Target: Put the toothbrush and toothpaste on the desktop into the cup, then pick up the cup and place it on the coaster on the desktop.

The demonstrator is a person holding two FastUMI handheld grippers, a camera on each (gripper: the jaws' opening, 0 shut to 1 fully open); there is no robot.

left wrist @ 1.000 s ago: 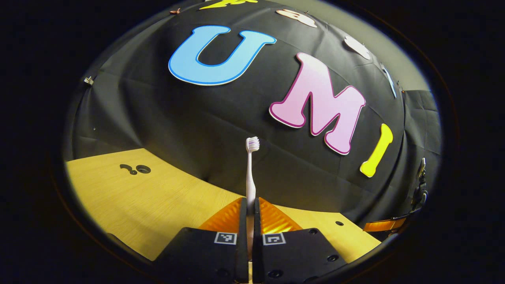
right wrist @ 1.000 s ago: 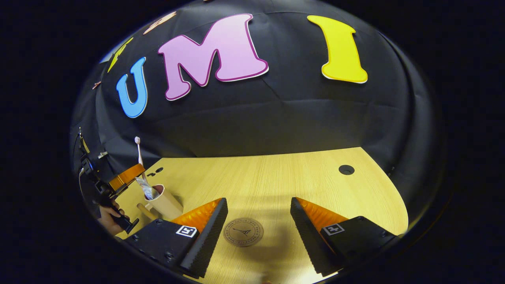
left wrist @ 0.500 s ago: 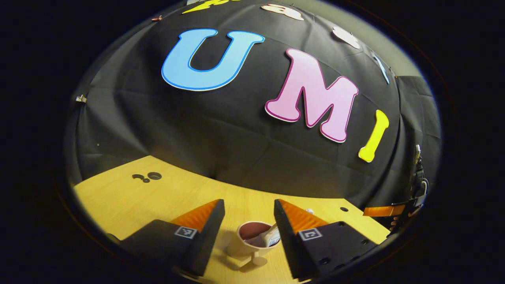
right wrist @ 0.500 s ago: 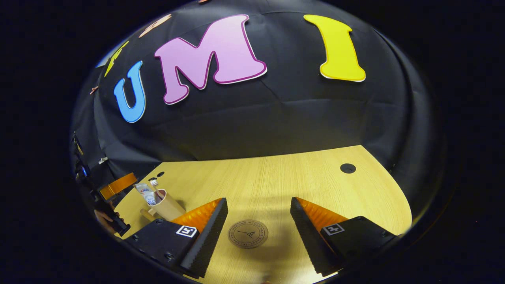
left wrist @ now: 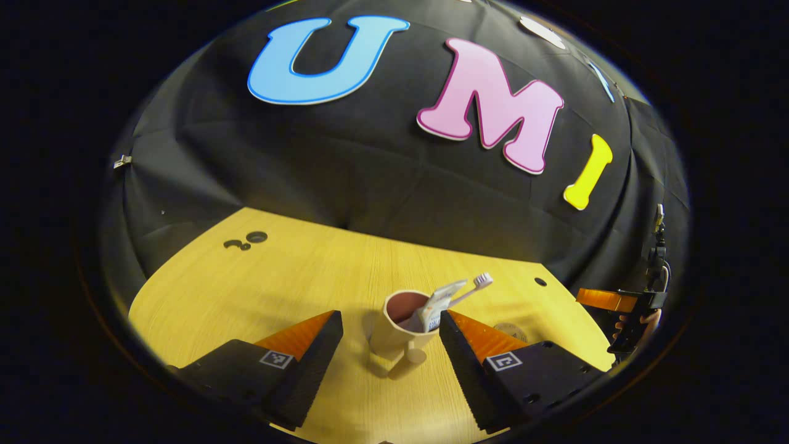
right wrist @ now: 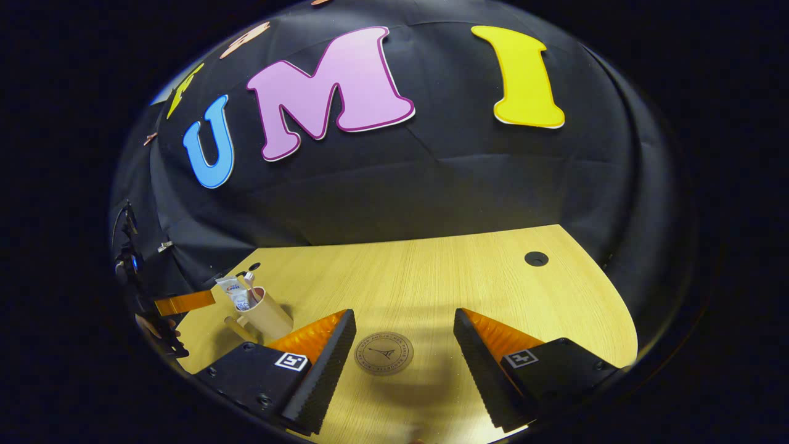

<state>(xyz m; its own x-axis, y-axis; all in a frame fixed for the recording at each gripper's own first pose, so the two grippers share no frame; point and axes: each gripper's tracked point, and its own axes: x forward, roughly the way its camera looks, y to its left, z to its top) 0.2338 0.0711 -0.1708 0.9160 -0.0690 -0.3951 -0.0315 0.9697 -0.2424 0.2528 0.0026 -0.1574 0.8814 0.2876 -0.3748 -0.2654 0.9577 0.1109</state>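
A beige cup (left wrist: 394,336) with a handle stands upright on the wooden desktop (left wrist: 296,277). The toothpaste tube (left wrist: 439,303) and the white toothbrush (left wrist: 476,285) lean out of it to the right. My left gripper (left wrist: 389,317) is open, and the cup sits just ahead of its spread fingers, untouched. In the right gripper view the cup (right wrist: 266,316) with toothpaste (right wrist: 233,291) and toothbrush (right wrist: 249,281) stands far left. My right gripper (right wrist: 404,314) hangs open and empty over the round brown coaster (right wrist: 383,353).
The coaster (left wrist: 511,332) peeks out behind my left gripper's right finger. The right gripper (left wrist: 616,300) and its hand show far right. The left gripper (right wrist: 185,302) and a hand (right wrist: 157,327) show far left. Cable holes (left wrist: 256,236) (right wrist: 536,258) pierce the desktop.
My left gripper opened and let the toothbrush drop into the cup, then pulled back so the cup shows ahead of its fingers. The right gripper has barely moved.
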